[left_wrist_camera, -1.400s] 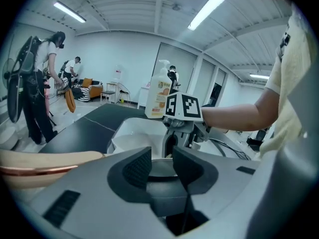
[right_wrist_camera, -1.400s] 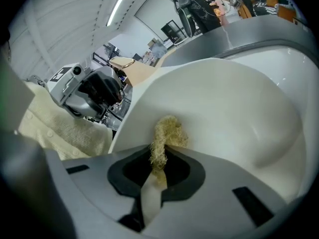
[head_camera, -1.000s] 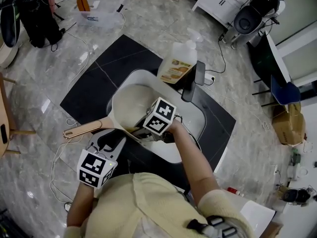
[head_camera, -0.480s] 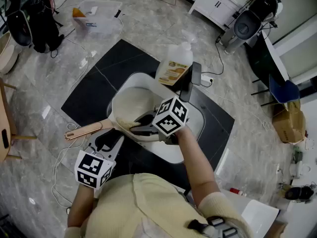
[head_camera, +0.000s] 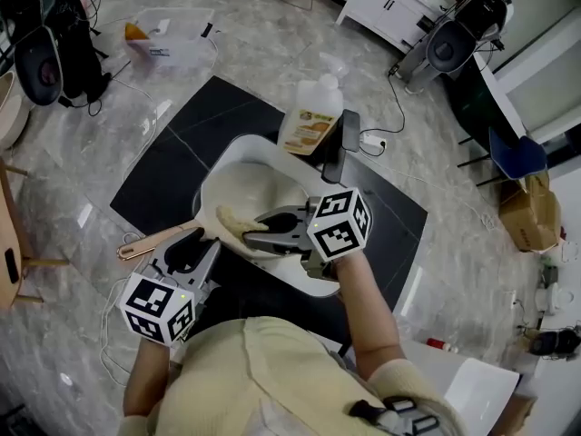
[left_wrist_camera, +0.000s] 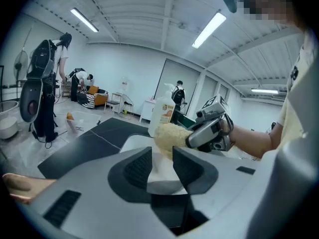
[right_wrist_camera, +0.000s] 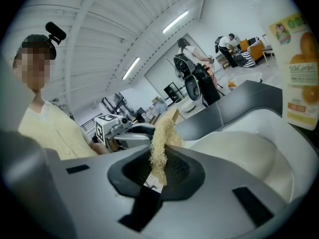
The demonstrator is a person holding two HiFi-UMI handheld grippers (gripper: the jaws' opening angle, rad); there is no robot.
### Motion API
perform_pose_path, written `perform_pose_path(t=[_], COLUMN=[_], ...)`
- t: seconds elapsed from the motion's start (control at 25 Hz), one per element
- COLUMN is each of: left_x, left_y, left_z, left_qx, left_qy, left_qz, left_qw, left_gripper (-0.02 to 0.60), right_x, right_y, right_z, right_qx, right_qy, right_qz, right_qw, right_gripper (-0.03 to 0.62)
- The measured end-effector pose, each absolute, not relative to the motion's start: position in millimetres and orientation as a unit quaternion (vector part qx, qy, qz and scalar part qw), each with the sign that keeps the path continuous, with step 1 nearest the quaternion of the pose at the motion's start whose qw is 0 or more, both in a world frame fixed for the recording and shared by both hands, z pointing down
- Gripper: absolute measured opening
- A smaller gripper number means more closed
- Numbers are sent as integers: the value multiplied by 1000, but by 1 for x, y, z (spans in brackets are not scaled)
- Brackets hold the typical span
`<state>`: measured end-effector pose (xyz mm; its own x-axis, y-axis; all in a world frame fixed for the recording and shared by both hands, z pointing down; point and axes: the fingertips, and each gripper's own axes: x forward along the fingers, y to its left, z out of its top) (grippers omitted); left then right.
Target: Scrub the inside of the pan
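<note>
A cream pan (head_camera: 259,189) with a pinkish handle (head_camera: 150,240) sits in a white sink (head_camera: 245,145). My left gripper (head_camera: 207,241) is shut on the pan's near-left rim beside the handle's base; in the left gripper view (left_wrist_camera: 162,161) a pale edge of the pan (left_wrist_camera: 160,172) sits between the jaws. My right gripper (head_camera: 250,228) points left over the pan and is shut on a yellow fibrous scrub sponge (head_camera: 230,220). In the right gripper view (right_wrist_camera: 162,156) the sponge (right_wrist_camera: 160,143) hangs from the jaws above the pan's inside (right_wrist_camera: 239,153).
A dish soap bottle (head_camera: 310,116) and a black device (head_camera: 348,133) stand at the sink's far rim. The sink rests on a black mat (head_camera: 172,162) on a marble floor. A clear plastic bin (head_camera: 168,39) lies far left, and cables (head_camera: 372,141) run beyond the sink.
My right gripper has drawn back to the right and turned its jaws leftward, carrying the sponge to the pan's near-left side. The left gripper has kept its hold on the pan.
</note>
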<state>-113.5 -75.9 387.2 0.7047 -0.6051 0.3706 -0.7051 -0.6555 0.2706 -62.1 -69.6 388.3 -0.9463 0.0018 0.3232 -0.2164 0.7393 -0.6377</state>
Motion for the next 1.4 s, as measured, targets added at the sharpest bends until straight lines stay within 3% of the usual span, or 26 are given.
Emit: perform_pose_path(t=[0.28,0.76,1.4], left_x=[-115,-126,-122], left_y=[-80,-82,-85], left_z=[379,383,391], left_qx=[899,885,880], left_qy=[-368,-386,-402], left_qz=[106,95,129], left_qw=[212,241,218], left_gripper=[129,100,94], right_x=[-41,-11,-7], right_y=[-78,-84,-78], right_z=[372,377,415], right_qx=[133,261,374], right_qy=[-924,-898,-872], right_qz=[350,353,291], right_qw=[77,21,119], right_gripper=[55,55,52])
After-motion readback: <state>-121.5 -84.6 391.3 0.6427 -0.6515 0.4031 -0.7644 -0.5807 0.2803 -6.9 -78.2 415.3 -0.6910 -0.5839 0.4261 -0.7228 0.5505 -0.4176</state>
